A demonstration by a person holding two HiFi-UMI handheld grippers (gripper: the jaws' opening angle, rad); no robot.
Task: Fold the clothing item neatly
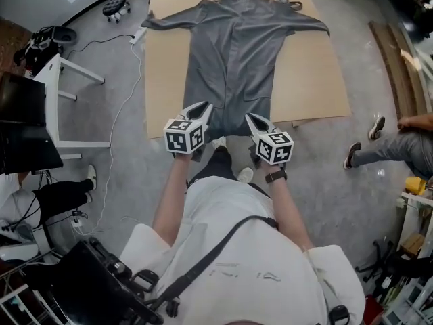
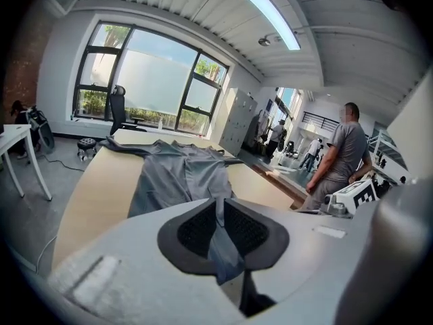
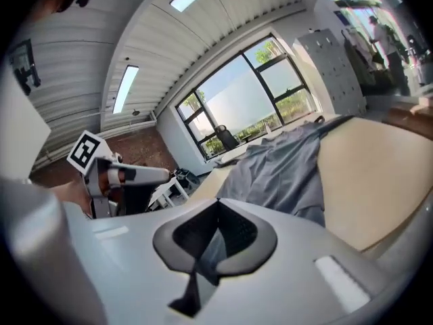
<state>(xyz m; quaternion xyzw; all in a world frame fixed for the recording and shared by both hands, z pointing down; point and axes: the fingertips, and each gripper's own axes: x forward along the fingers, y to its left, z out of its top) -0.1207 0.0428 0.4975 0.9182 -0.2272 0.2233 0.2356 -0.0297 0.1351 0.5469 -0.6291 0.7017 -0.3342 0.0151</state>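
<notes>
The left gripper (image 1: 201, 108) is clamped on the near hem of the grey garment (image 1: 233, 53). In the left gripper view a fold of the cloth is pinched between its dark, ribbed pads (image 2: 193, 229) and hangs down below them. The right gripper (image 1: 252, 120) is closed tight as well, with a thin sliver of the same hem caught between its pads (image 3: 237, 232). The two grippers sit side by side at the garment's near edge, the left on the hem's left corner and the right on its right corner.

From there the garment runs away from the grippers – long, soft and matte, front opening up, lying mostly flat with light creases. Both sleeves are spread out to left and right at the far end, and the collar is farthest away.

It lies on a flat tan board (image 1: 311, 80) with straight edges. Bare board shows on both sides of the body, more on the right.

Grey floor (image 1: 122, 66) surrounds the board. To the left are a white cable (image 1: 118, 120) and a white table (image 1: 57, 80), and a chair base (image 1: 115, 7) sits at the far left. On the right lie wooden planks (image 1: 389, 53), and a seated person's legs (image 1: 389, 144) stretch in – near the board's near right corner.
</notes>
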